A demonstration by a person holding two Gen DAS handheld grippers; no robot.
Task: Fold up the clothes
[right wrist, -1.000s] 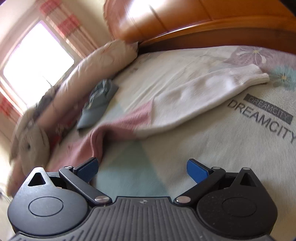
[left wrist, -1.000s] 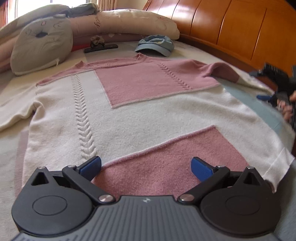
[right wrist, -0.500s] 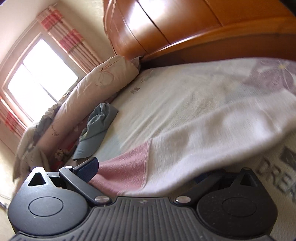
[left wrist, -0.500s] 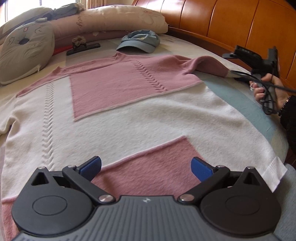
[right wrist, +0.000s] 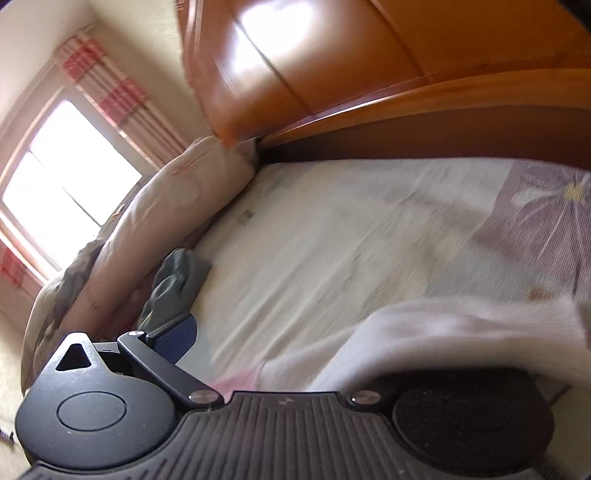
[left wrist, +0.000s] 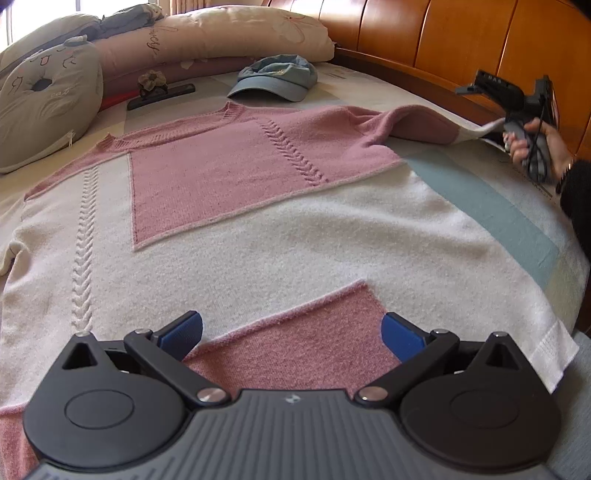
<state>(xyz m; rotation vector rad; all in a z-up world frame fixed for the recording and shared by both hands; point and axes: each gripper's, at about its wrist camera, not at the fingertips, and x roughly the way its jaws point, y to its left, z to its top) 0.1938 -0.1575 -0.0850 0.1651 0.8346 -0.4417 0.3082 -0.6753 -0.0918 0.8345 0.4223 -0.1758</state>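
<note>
Light src: daylight via window [right wrist: 70,199], blown out to plain white.
Brightness: both views well lit, warm cast.
Glare: white hot spots on headboard [right wrist: 280,33], right view.
Shadows: soft, faint; dark strip under cap [left wrist: 275,77] brim, left view.
Blur: right view smeared by motion, esp. sleeve [right wrist: 443,332] & bed sheet [right wrist: 351,229]; left view sharp.
Distortion: fisheye, both views; straight edges bow toward frame borders.
Focus: sweater [left wrist: 258,240] knit crisp in left view.
</note>
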